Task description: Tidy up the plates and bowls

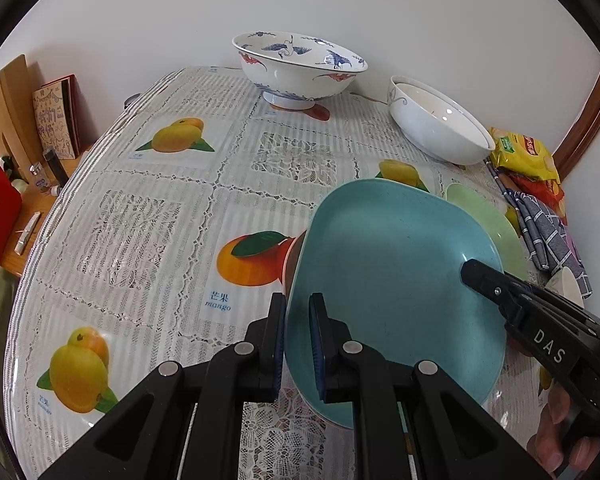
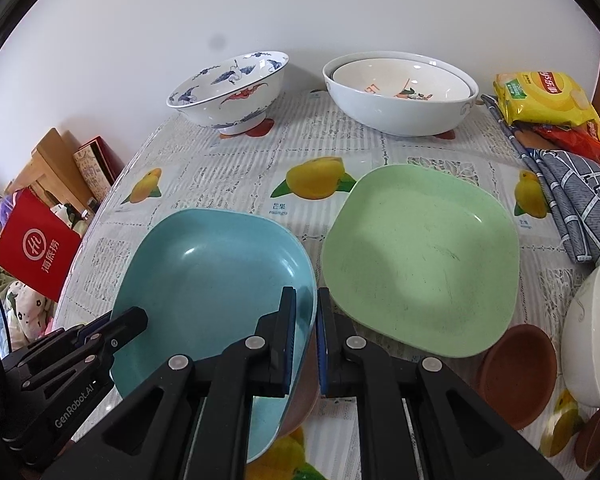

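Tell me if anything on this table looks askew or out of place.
The blue plate is tilted, not flat: both grippers, left and right, pinch opposite rims, and a brown dish shows beneath it. The green plate lies flat beside it. Nothing spilled or broken.

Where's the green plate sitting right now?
In the right wrist view, the green plate lies flat on the table, right of the blue plate and in front of the white bowl.

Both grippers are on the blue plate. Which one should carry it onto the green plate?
Right, probably. The right gripper grips the blue plate on the rim nearest the green plate, so it leads the move. The left gripper clamps the opposite rim, farther from the green plate, and can only support.
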Available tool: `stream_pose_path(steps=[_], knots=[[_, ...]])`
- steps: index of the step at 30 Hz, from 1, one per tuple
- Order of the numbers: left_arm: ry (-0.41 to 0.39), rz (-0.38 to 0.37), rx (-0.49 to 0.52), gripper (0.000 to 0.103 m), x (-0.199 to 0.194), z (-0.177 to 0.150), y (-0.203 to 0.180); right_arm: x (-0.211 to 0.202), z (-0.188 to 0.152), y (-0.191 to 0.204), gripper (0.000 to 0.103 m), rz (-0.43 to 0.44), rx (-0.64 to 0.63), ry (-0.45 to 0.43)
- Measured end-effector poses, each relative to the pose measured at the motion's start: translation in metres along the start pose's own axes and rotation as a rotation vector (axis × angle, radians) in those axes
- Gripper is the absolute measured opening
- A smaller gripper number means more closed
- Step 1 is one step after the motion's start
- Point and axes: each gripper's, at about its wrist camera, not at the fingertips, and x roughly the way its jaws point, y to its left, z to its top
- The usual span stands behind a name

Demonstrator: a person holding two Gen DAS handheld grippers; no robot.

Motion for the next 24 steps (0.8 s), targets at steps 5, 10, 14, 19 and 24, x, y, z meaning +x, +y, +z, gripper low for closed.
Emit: stream_pose_path(steps=[5, 10, 14, 19, 24], knots=[[0.002, -0.005, -0.007, 0.012, -0.001, -0.002, 0.0, 0.011, 0.0, 0.001, 0.014, -0.006, -0.039, 0.03], [0.01, -0.004, 0.001, 0.012, -0.004, -0.007, -0.003, 0.008, -0.005, 0.0, 0.021, 0.001, -0.034, 0.026], [0.013, -0.009, 0.002, 0.012, -0.007, -0.011, -0.004, -0.003, -0.007, 0.0, 0.028, -0.001, -0.027, -0.005], [0.023, -0.024, 0.015, 0.013, -0.012, -0.015, -0.008, -0.018, -0.01, -0.001, 0.034, 0.002, -0.024, -0.024], [0.0, -0.02, 0.027, 0.023, -0.024, -0.019, -0.013, -0.033, -0.022, -0.007, 0.035, 0.021, -0.001, -0.018]])
